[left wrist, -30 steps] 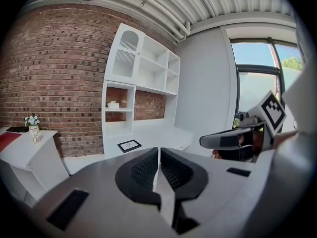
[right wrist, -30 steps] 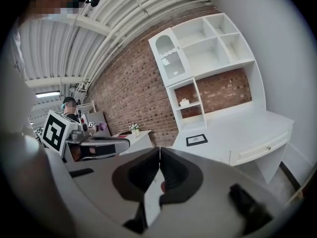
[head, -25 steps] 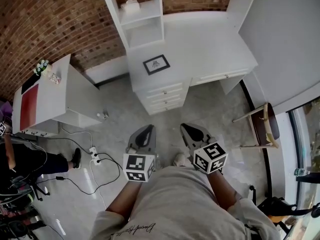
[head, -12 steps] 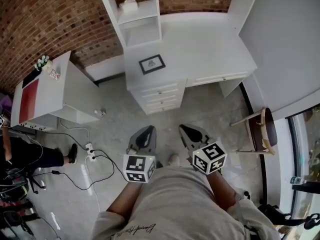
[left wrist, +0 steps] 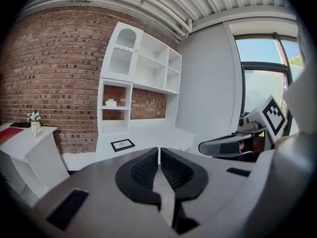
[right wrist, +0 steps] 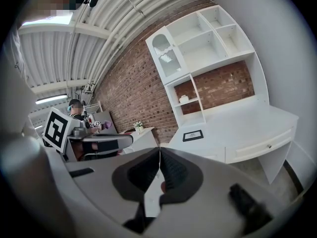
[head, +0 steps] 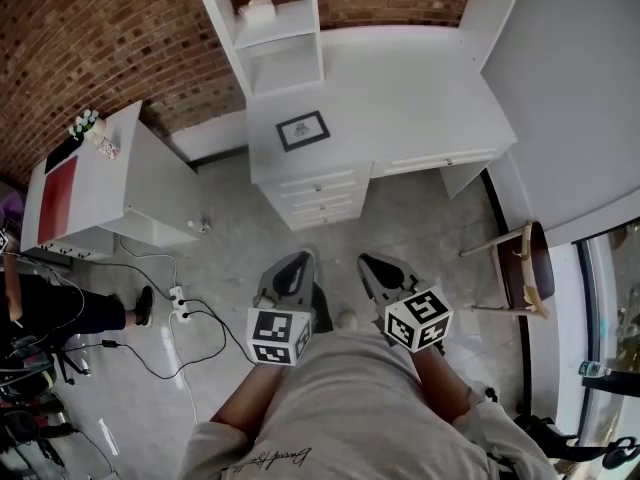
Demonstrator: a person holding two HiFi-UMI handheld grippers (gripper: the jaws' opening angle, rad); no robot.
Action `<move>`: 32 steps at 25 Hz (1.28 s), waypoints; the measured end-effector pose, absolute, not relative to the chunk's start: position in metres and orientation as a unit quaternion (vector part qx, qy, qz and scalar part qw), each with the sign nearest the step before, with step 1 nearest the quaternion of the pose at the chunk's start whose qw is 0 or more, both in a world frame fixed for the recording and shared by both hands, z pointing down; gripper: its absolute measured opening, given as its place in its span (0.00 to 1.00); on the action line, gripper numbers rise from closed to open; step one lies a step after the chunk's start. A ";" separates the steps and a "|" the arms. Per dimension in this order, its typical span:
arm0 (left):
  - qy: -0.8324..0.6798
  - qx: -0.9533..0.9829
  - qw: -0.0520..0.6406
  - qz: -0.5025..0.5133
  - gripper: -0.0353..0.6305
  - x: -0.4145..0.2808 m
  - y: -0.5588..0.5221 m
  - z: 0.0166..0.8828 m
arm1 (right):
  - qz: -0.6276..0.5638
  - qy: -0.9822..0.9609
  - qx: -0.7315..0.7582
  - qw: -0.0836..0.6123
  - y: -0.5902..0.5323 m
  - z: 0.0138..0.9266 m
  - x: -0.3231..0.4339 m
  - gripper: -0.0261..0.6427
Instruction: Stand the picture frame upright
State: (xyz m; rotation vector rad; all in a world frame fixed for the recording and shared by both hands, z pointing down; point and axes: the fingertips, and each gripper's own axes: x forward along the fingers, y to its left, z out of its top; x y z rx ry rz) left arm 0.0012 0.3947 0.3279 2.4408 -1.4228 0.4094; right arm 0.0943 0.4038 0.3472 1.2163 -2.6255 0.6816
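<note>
One small picture frame [head: 303,130], dark-rimmed around a pale print, was seen lying flat on the smooth white counter [head: 420,88], in front of the shelf unit [head: 283,66] and well apart from the left gripper [head: 289,265] and right gripper [head: 378,266]. Both were held over the floor [head: 430,218], their ribbed black fingers [left wrist: 144,169] clenched together on nothing. By judgement, the counter should be approached first, the fingers released, and one thin edge pinched so the frame is tipped up gently.
</note>
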 end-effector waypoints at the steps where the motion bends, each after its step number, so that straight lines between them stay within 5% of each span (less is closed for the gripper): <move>1: -0.492 0.847 0.143 0.142 0.09 0.002 0.391 0.329 | 0.229 -0.880 0.408 0.085 0.400 0.348 0.094 0.08; 32: -0.428 0.878 0.146 0.156 0.09 -0.076 0.028 0.343 | 0.231 -0.853 0.457 0.103 0.043 0.356 0.022 0.08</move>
